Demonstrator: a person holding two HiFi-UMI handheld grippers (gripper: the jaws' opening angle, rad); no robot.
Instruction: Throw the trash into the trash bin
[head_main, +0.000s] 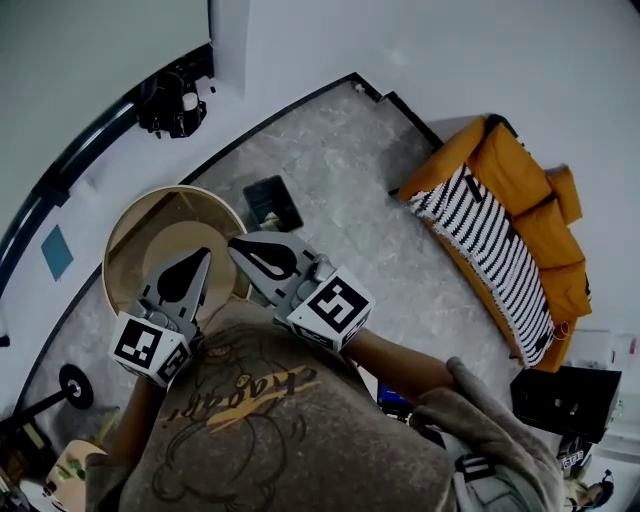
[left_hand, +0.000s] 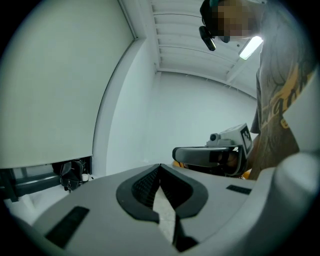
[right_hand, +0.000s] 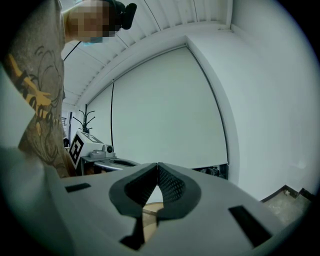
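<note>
Trash bin: small, dark, standing on the grey floor just right of the round wooden table. Left gripper: jaws closed, nothing between them. Right gripper: jaws closed, empty. Orange sofa at far right.

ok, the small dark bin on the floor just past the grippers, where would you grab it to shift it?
Take a side wall at the rim, coming from straight above. The dark bin stands upright on the floor, and its top looks open. So one of the fingers can probably drop inside the wall and one outside. What lies inside is too small to tell.
</note>
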